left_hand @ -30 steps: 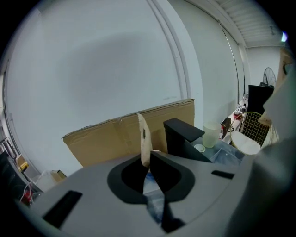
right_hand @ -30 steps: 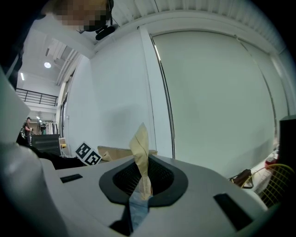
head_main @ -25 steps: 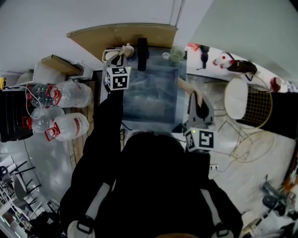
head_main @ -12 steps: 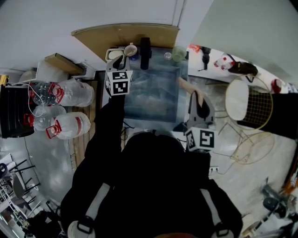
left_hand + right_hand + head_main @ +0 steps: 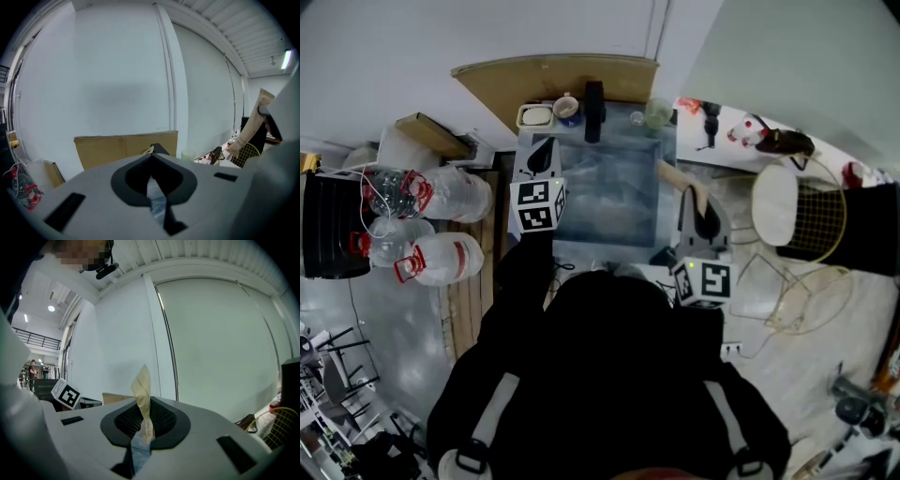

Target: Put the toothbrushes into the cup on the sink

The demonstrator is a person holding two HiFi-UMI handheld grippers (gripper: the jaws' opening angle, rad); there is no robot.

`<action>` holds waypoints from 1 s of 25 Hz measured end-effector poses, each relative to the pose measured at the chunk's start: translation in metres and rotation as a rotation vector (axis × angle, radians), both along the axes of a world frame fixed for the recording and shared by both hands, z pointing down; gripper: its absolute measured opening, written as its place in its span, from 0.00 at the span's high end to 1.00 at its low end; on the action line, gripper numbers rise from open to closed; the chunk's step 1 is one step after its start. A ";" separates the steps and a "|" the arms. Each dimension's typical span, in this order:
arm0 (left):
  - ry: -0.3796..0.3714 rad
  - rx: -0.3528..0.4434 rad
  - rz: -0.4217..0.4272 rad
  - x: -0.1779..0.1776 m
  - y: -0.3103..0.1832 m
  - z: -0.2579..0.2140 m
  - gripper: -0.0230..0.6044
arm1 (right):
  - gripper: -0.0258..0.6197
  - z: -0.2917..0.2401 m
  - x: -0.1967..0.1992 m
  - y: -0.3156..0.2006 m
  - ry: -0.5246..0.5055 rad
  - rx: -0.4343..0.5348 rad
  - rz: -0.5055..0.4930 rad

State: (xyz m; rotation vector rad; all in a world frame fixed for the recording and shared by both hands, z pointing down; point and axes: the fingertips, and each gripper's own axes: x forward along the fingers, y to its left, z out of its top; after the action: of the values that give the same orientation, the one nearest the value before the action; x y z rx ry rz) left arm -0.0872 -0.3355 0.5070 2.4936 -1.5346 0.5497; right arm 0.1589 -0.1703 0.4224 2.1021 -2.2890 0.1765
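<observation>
Head view: the right gripper (image 5: 697, 199) is pinching 1 paper-wrapped toothbrush (image 5: 673, 172) over the sink's (image 5: 609, 192) right edge. The left gripper (image 5: 540, 155), jaws together and empty, is hovering at the sink's left edge. The cup (image 5: 567, 109) is sitting at the sink's back.

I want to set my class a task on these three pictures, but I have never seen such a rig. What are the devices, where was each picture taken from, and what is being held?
A person is seen from above by a camera on their head. They hold a two-jaw clamp in each hand. The other two pictures come from cameras that ride on the clamps and look along the jaws.

In front of the person is a sink. A cup, a dish and a black tap stand at its far edge.

The right hand-held gripper is clamped on a tan toothbrush, which juts over the sink. The left hand-held gripper hangs over the sink's left edge. Its jaws look closed, with nothing between them.
</observation>
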 end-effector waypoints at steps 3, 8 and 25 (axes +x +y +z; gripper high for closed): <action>0.035 0.021 -0.002 -0.003 0.020 -0.012 0.96 | 0.91 -0.003 -0.001 0.005 -0.006 0.008 -0.001; 0.071 0.040 0.014 0.001 0.048 -0.023 0.96 | 0.92 -0.001 0.000 0.006 -0.015 0.004 0.000; 0.138 0.040 0.089 0.026 0.110 -0.010 0.96 | 0.92 0.013 0.020 -0.032 -0.014 0.019 0.028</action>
State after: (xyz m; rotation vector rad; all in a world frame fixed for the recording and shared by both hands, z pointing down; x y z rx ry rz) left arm -0.0608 -0.2259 0.4971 2.5799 -1.4037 0.3540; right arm 0.1788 -0.2021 0.4357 2.1500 -2.2788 0.1711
